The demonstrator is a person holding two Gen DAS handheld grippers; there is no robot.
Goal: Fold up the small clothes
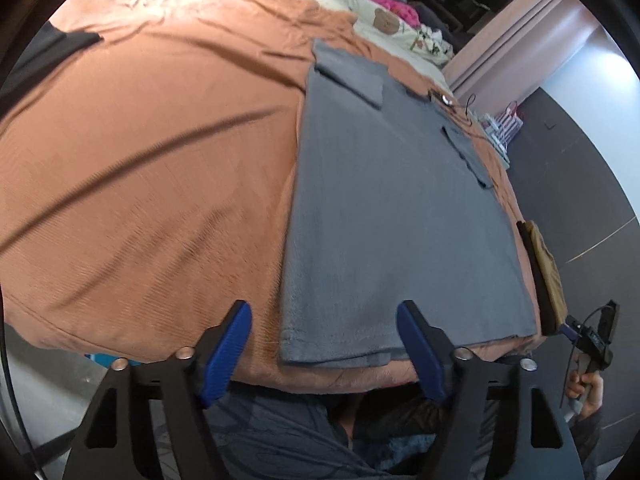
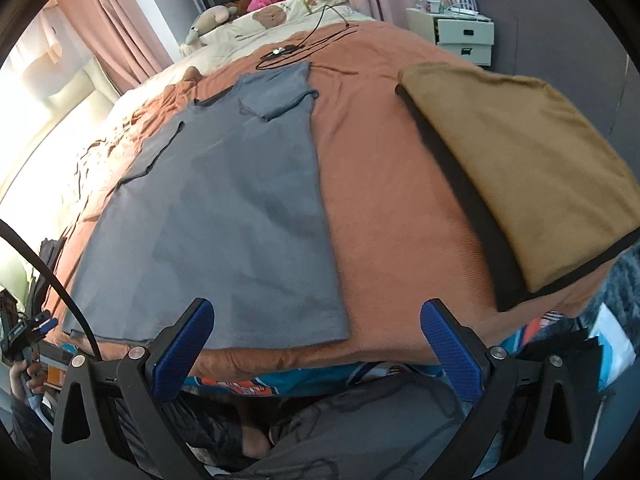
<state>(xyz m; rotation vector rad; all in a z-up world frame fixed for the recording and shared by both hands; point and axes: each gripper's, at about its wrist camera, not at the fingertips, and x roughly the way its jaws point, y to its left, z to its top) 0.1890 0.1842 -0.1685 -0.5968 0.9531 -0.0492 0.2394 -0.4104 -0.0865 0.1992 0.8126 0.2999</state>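
Observation:
A grey T-shirt lies flat on the orange bedspread, both sleeves folded inward, its hem at the near bed edge. My left gripper is open and empty, just above the hem's left corner. In the right wrist view the same grey shirt lies left of centre. My right gripper is open and empty, over the near bed edge by the hem's right corner. Each gripper shows small in the other's view: the right one, the left one.
A folded tan garment on a black one lies at the right of the bed. A black cable and small device lie beyond the shirt's collar. Pillows and soft toys sit at the head. A white drawer unit stands beside the bed.

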